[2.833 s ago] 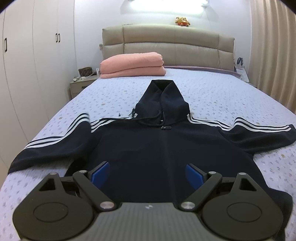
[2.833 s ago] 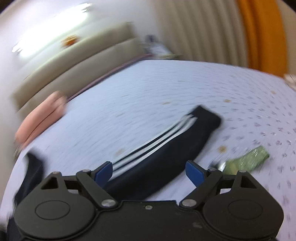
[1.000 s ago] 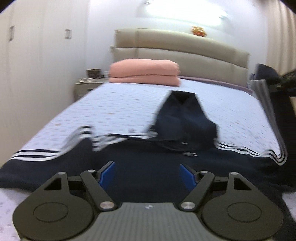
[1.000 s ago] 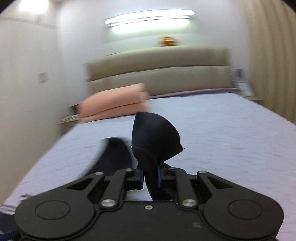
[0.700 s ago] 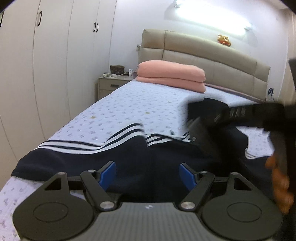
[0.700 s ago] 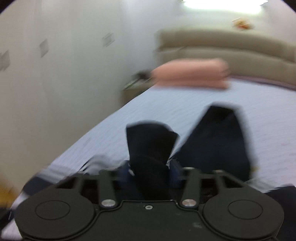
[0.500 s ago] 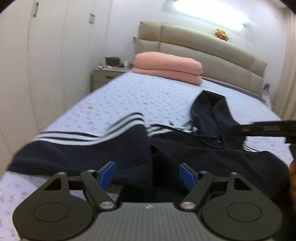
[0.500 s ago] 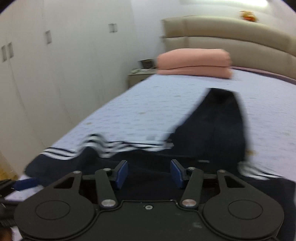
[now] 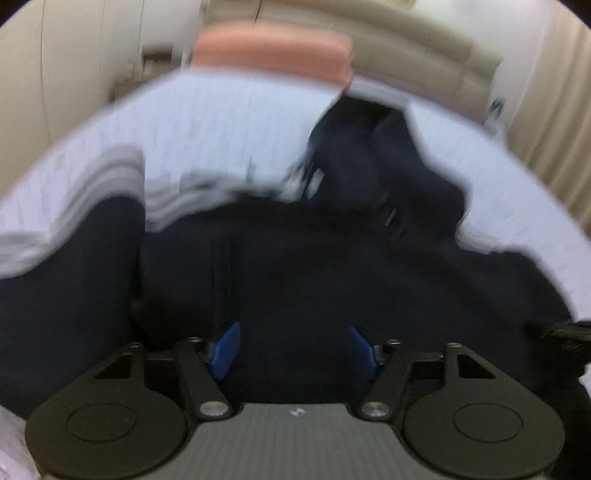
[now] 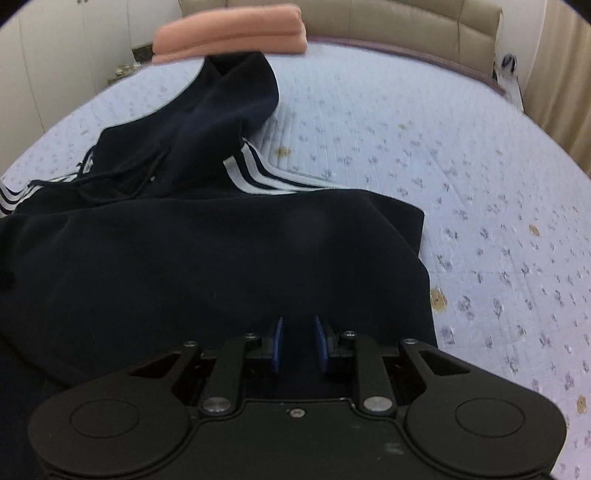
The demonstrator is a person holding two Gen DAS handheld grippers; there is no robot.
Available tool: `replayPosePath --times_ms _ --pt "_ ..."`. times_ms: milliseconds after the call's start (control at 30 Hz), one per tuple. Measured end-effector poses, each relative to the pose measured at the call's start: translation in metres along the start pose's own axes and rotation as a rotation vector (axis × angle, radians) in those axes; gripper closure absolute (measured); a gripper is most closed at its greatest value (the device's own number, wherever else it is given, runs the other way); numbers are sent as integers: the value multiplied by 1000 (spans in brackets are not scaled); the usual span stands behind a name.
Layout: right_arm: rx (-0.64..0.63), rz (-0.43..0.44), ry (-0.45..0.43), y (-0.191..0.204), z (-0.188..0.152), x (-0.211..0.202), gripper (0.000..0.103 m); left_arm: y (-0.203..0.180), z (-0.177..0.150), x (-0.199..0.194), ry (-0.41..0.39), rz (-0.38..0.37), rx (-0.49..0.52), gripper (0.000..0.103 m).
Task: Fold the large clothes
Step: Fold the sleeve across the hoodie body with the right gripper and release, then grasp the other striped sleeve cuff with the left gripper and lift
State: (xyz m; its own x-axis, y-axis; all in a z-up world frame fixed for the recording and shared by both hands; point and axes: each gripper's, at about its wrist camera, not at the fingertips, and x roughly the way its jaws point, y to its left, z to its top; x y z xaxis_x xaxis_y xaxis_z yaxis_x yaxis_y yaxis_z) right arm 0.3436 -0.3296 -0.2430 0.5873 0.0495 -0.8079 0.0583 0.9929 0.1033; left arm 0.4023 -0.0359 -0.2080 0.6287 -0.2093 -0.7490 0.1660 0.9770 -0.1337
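Hoodie (image 10: 207,266) lies hood toward headboard (image 10: 406,22); left gripper (image 9: 295,347) wide, right gripper (image 10: 298,341) narrow, both closing emptily.

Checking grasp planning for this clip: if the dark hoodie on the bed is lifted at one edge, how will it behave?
Probably floppy: the hoodie already lies in soft folds, its sleeve doubled over the body. Likely heavyish, since the fabric looks thick. It would likely drag rather than slide on the quilted bedspread.

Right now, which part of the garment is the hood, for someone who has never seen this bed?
Start at the pink folded blanket at the head of the bed. Just below it lies the navy hoodie. Its hood is the plain dark flap pointing toward that blanket, without the shoulder's white stripes.
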Motion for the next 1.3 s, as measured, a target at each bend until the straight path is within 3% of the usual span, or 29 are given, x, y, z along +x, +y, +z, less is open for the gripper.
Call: replayPosePath --times_ms 167,233,300,333,400,533,600,700,767,933,1033,1100,1267,1300 --pt "15 -21 33 0 6 -8 75 11 -15 -28 -74 -78 -39 41" --pt "32 21 0 9 9 -30 75 22 -20 -54 -132 -79 -54 41" --pt "10 51 -60 27 7 -56 66 39 -24 -83 -190 -20 -84 39" --pt "-6 63 -93 37 5 -68 56 52 -25 -97 -218 6 -112 39" --pt "-41 107 -146 62 -1 -83 54 79 -29 -124 -257 50 -174 35" --pt "-136 186 -195 112 -29 -85 55 157 -35 -177 -315 239 -289 28" --pt "-197 197 -196 133 -45 -77 54 204 -38 -195 -308 325 -342 27" --pt "-276 206 -176 156 -68 -60 45 268 -42 -208 -269 355 -436 27" --pt "-281 185 -232 161 -81 -56 42 309 -49 -207 -246 337 -529 26" --pt "-259 170 -233 160 -82 -52 32 401 -81 -169 -150 106 -843 24" --pt "-235 174 -222 156 -81 -53 29 431 -102 -140 -114 44 -995 25" --pt "-227 173 -220 157 -82 -53 27 442 -112 -127 -121 29 -1055 25" --pt "-230 161 -221 158 -81 -50 23 467 -128 -102 -197 -127 -1209 23" --pt "-230 160 -222 158 -81 -50 23 471 -130 -99 -212 -144 -1228 28"
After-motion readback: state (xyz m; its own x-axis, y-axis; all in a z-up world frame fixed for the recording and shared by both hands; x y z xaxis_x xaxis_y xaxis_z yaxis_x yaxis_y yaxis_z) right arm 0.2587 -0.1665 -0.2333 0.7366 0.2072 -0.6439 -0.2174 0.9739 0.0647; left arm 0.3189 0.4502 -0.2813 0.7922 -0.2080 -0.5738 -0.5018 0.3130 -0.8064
